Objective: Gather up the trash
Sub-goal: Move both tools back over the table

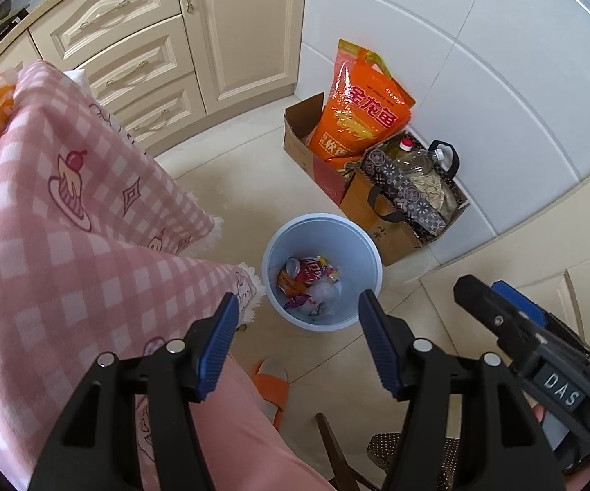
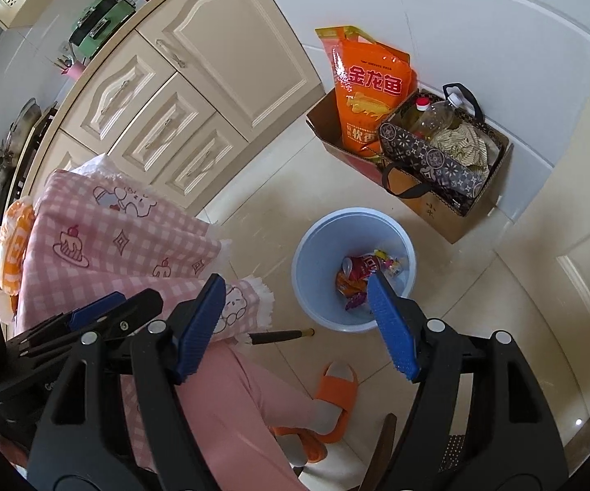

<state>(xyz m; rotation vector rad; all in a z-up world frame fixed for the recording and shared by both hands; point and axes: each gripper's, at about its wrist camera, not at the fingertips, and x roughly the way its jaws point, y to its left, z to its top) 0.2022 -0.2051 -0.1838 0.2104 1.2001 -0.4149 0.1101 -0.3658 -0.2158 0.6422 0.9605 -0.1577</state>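
Now both grippers hold nothing: the left gripper (image 1: 297,333) and right gripper (image 2: 297,321) gape wide above the blue bin (image 2: 315,245). Trash (image 1: 309,282) lies inside it, maybe a red can and wrappers, beside the pink tablecloth (image 1: 70,204).

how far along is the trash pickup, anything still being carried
Done: the blue bin on the floor already holds a red can and wrappers. In hand: nothing; the left gripper and right gripper are both open and empty above it. Left: no loose trash shows in either view.
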